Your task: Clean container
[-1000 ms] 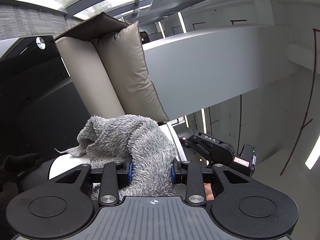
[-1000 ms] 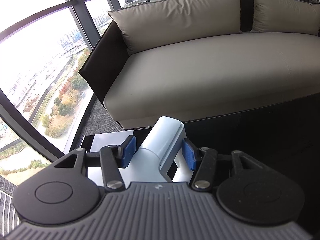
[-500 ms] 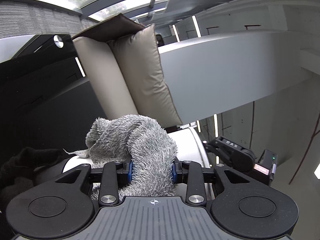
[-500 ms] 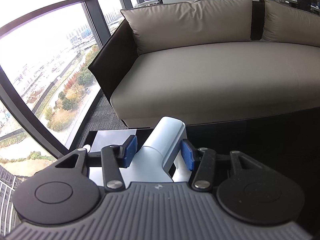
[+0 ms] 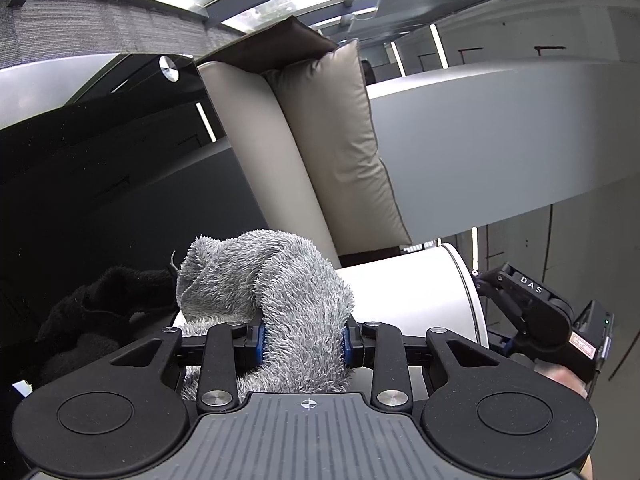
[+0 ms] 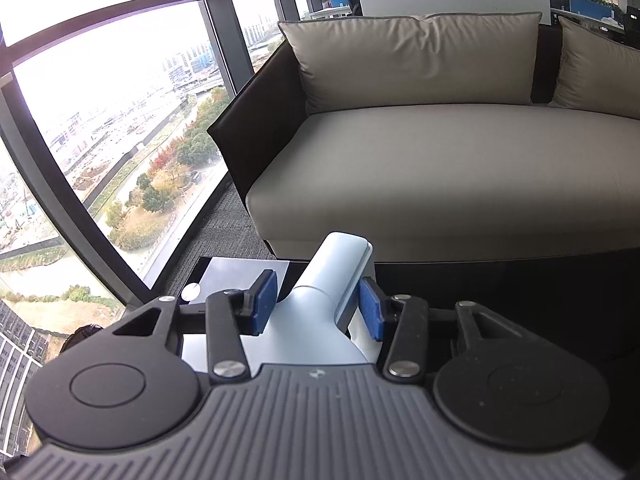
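Grey microfibre cloth [image 5: 280, 280], pinched in the left gripper [image 5: 304, 340] jaws, rests on the white container [image 5: 412, 296], whose handle [image 6: 340, 264] the right gripper [image 6: 318, 304] jaws clamp; wiping is under way, and the next pass requires steady pressure.

High-rise office lounge: beige sofa [image 6: 460, 168], floor-to-ceiling windows [image 6: 120, 120] over city, desks [image 6: 592, 4] behind.

Cloth [image 5: 276, 292] covers the container's [image 5: 408, 296] left part; its mouth unseen. Container handle [image 6: 340, 276] base hidden behind right hand-held gripper [image 6: 318, 304] body. Sofa [image 6: 460, 168] cut off at right frame edge.
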Available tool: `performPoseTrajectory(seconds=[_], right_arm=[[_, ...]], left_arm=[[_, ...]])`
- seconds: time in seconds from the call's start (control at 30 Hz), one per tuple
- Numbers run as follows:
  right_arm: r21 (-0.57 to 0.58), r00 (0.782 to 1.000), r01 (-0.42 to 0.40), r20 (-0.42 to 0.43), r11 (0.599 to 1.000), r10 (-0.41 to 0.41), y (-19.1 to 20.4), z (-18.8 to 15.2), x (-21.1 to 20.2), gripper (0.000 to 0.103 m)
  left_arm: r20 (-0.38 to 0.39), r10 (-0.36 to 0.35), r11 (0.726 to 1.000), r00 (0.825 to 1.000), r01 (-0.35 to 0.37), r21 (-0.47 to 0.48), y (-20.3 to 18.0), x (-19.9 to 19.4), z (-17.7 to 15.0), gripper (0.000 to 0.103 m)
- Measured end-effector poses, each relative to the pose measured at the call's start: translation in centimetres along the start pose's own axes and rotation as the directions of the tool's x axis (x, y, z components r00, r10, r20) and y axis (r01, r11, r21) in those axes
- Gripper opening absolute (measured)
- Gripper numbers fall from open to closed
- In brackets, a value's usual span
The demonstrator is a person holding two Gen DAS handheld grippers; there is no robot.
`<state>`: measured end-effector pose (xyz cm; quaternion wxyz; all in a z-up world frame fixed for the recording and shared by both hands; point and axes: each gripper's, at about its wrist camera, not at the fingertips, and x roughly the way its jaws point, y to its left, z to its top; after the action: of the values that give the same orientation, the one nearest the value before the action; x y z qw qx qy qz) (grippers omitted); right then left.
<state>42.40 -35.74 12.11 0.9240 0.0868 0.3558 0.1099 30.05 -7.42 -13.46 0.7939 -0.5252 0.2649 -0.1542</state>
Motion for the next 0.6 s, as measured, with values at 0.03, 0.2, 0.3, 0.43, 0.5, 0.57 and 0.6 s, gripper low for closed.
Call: performPoseTrajectory(seconds=[0.03,0.2,0.3,0.43,0.5,0.57,0.6], right_arm=[[-0.009,1.000,-0.007,0.001,1.000,0.007,0.2,0.0,0.0,0.046],[-0.049,0.999,-0.049,0.001,0.998,0.049,1.4,-0.2,0.1,0.046],[-0.068,0.999,-0.051,-0.001,0.996,0.051,1.7,-0.2,-0.1,0.046],[-0.081,0.998,-0.057,-0.004,0.995,0.056,1.9,-0.3,-0.3,0.046],[-0.083,0.998,-0.061,-0.005,0.995,0.061,1.8,-0.3,-0.5,0.046],[-0.086,0.998,-0.069,-0.005,0.994,0.069,1.8,-0.4,-0.6,0.046],[-0.090,0.997,-0.072,-0.005,0.993,0.072,1.7,-0.4,-0.6,0.046]], left_arm=[[0.007,-0.004,1.000,1.000,0.003,0.010,-0.2,-0.1,0.0,0.028],[0.046,-0.059,0.998,0.997,0.057,0.036,-1.2,-1.1,0.4,0.028],[0.060,-0.110,0.993,0.992,0.107,0.042,-1.8,-1.6,0.7,0.028],[0.077,-0.163,0.984,0.984,0.157,0.081,-3.5,-2.1,0.5,0.028],[0.080,-0.173,0.982,0.982,0.165,0.095,-4.0,-2.3,0.4,0.028],[0.082,-0.183,0.979,0.980,0.174,0.104,-4.3,-2.3,0.3,0.028],[0.082,-0.186,0.979,0.979,0.177,0.106,-4.4,-2.4,0.2,0.028]])
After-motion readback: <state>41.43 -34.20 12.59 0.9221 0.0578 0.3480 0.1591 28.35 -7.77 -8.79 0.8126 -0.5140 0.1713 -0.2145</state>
